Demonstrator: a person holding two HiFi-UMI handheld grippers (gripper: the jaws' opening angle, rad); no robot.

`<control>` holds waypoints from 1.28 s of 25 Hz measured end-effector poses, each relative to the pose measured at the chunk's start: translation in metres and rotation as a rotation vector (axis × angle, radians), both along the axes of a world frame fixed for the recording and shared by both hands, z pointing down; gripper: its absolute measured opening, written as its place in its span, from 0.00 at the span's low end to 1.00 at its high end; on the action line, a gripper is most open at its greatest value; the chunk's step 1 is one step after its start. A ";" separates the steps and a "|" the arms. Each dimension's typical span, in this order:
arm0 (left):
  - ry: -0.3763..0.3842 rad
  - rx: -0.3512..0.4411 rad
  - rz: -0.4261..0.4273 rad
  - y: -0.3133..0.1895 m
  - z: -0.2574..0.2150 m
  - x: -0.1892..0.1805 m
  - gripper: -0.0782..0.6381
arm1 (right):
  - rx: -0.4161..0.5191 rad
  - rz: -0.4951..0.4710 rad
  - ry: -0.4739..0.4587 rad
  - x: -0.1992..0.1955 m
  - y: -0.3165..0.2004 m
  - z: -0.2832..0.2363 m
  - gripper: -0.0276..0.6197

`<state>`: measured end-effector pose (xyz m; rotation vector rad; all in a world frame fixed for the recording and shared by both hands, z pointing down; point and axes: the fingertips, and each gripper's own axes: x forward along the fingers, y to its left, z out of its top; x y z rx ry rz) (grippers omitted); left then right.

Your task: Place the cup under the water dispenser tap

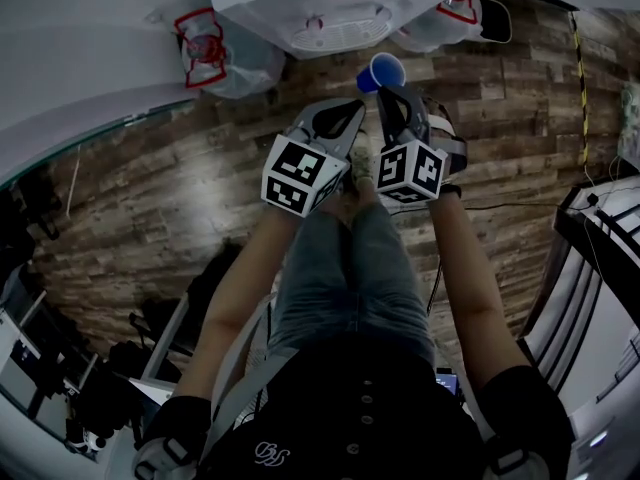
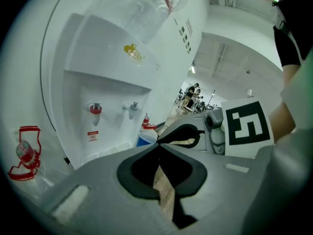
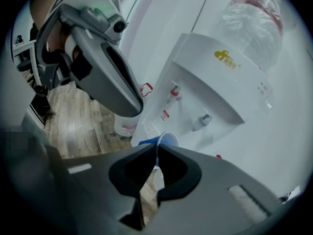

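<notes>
A blue cup [image 1: 383, 71] hangs in front of the white water dispenser [image 1: 340, 3], just below its drip grille [image 1: 342, 32]. My right gripper [image 1: 386, 96] is shut on the cup's near rim; in the right gripper view the thin rim of the cup [image 3: 168, 141] is pinched between the jaws of the right gripper [image 3: 157, 150]. The red tap [image 3: 173, 93] and the blue tap [image 3: 203, 120] sit above and beyond the cup. My left gripper [image 1: 355, 108] hovers beside it, shut with nothing in it [image 2: 157, 143]; the cup [image 2: 145, 139] shows just past its tips.
Clear water jugs with red handles [image 1: 215, 53] [image 1: 445, 13] stand on the wooden floor either side of the dispenser. The person's legs are below the grippers. A cable [image 1: 580, 78] runs along the floor at the right, next to dark furniture [image 1: 600, 228].
</notes>
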<state>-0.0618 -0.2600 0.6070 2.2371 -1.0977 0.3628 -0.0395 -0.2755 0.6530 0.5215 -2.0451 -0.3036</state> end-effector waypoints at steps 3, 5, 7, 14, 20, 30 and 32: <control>-0.008 -0.014 0.000 -0.003 0.012 0.000 0.12 | -0.004 0.015 0.000 -0.001 -0.007 0.019 0.07; -0.004 -0.026 -0.015 -0.005 0.020 0.000 0.11 | -0.013 0.011 -0.008 -0.002 -0.012 0.030 0.07; 0.003 -0.036 -0.041 -0.008 0.029 -0.002 0.11 | -0.029 0.010 -0.022 -0.005 -0.018 0.042 0.07; -0.016 -0.065 -0.065 -0.019 0.051 -0.006 0.12 | -0.008 0.058 -0.033 -0.009 -0.051 0.066 0.06; -0.030 -0.073 -0.090 -0.026 0.056 -0.013 0.12 | 0.003 0.096 -0.043 -0.008 -0.082 0.077 0.06; -0.037 -0.106 -0.114 -0.020 0.063 -0.023 0.12 | 0.047 0.093 0.005 -0.012 -0.109 0.095 0.06; -0.036 -0.116 -0.117 -0.017 0.065 -0.024 0.12 | 0.044 0.088 0.011 -0.013 -0.110 0.100 0.06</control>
